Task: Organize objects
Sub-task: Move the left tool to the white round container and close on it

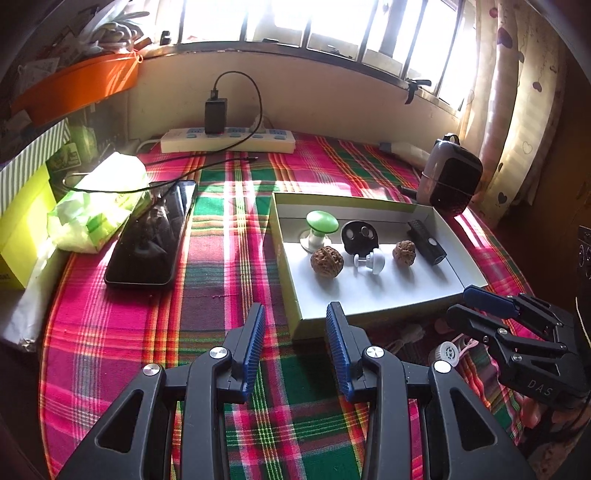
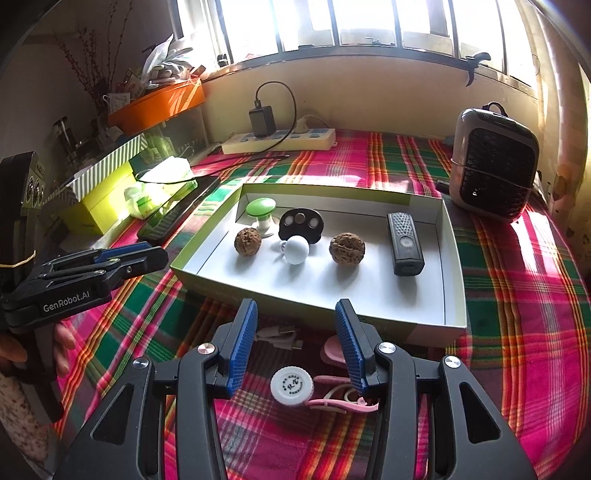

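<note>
My right gripper (image 2: 295,343), half-open and empty: lower squarely over round white plastic cap (image 2: 291,386) near shallow cardboard box (image 2: 452,295), avoiding pink cord (image 2: 332,402)

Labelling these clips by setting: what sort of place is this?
Probably a home room, at a table by the window: plaid tablecloth, power strip with charger, heart-print curtain.

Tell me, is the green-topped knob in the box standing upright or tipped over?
Tipped. The green-topped knob leans in the box, its green cap raised and its white base resting on the floor.
</note>
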A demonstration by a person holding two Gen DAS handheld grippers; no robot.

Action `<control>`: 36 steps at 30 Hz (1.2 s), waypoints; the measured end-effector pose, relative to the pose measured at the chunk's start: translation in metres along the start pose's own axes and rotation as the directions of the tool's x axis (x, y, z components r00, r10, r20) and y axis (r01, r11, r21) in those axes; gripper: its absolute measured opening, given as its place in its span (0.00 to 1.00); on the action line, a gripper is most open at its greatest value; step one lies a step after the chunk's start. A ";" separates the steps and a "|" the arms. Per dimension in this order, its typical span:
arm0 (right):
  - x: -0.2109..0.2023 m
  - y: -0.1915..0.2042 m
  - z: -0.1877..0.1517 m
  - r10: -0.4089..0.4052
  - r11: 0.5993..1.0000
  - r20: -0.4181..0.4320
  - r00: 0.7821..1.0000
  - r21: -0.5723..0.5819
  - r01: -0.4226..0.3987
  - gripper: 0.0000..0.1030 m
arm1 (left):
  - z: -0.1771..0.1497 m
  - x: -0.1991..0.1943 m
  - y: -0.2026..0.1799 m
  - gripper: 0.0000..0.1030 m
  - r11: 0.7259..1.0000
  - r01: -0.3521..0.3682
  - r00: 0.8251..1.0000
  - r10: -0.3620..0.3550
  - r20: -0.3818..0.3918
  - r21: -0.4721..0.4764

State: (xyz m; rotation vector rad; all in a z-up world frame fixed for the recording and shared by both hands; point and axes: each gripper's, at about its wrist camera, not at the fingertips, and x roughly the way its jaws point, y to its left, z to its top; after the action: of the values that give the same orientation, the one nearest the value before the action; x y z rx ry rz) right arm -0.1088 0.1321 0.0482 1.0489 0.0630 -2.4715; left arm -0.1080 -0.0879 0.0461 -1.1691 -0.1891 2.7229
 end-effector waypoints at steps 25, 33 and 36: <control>-0.025 -0.015 -0.045 -0.040 0.999 -0.009 0.999 0.031 0.040 0.44 | -0.038 0.008 -0.036 0.32 0.993 0.113 0.991 -0.110 -0.076 0.030; -0.015 -0.032 -0.041 -0.062 0.997 -0.031 0.998 0.047 0.063 0.44 | -0.043 0.017 -0.061 0.32 0.984 0.167 0.981 -0.159 -0.110 0.068; -0.011 -0.036 -0.039 -0.056 0.997 -0.041 0.998 0.050 0.058 0.44 | -0.043 0.019 -0.070 0.32 0.978 0.188 0.977 -0.177 -0.118 0.088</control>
State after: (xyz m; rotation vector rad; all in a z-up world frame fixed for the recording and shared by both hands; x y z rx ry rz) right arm -0.0914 0.1773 0.0233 1.1327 0.0424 -2.5160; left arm -0.0818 -0.0133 0.0163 -1.2058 -0.1375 2.4728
